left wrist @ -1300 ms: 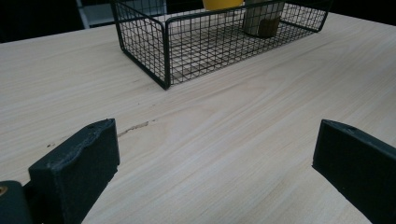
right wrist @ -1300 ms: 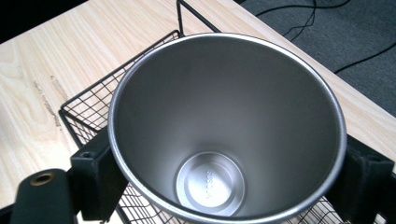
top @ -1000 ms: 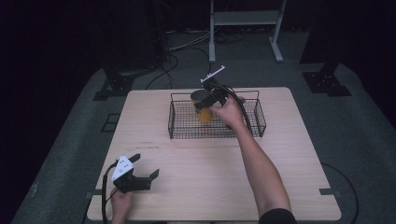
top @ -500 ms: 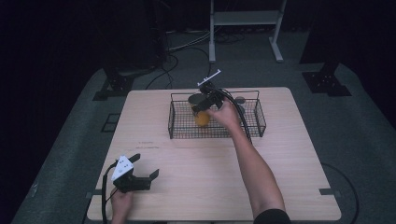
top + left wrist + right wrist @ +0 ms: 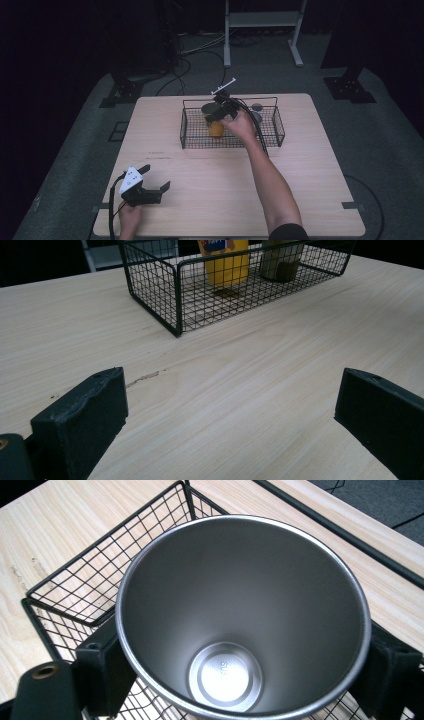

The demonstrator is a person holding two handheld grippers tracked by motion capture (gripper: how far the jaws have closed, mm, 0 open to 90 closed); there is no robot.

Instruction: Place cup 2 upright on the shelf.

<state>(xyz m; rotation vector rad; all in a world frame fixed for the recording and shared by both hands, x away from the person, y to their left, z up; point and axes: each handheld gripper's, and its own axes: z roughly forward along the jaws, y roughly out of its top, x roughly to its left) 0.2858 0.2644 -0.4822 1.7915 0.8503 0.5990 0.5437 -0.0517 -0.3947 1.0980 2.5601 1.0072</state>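
Note:
A black wire basket [image 5: 272, 131] stands at the far middle of the wooden table. My right gripper [image 5: 220, 111] reaches into its left part, shut on an empty steel cup [image 5: 210, 108]. The right gripper view looks straight down into the cup [image 5: 240, 615], with a jaw on each side of its wall and the right gripper [image 5: 245, 670] around it. A yellow bottle [image 5: 216, 129] stands in the basket just in front of the cup. My left gripper [image 5: 156, 177] rests open near the table's front left. Through the left gripper [image 5: 230, 410] I see the basket [image 5: 170, 295] and the bottle [image 5: 223, 262].
A small round grey object [image 5: 257, 106] lies in the basket's far right part. The table [image 5: 310, 200] is bare wood between the basket and the front edge. Stand legs and cables are on the floor behind the table.
My right gripper has shifted slightly left and lower over the basket with the cup in it. The left gripper has stayed where it was.

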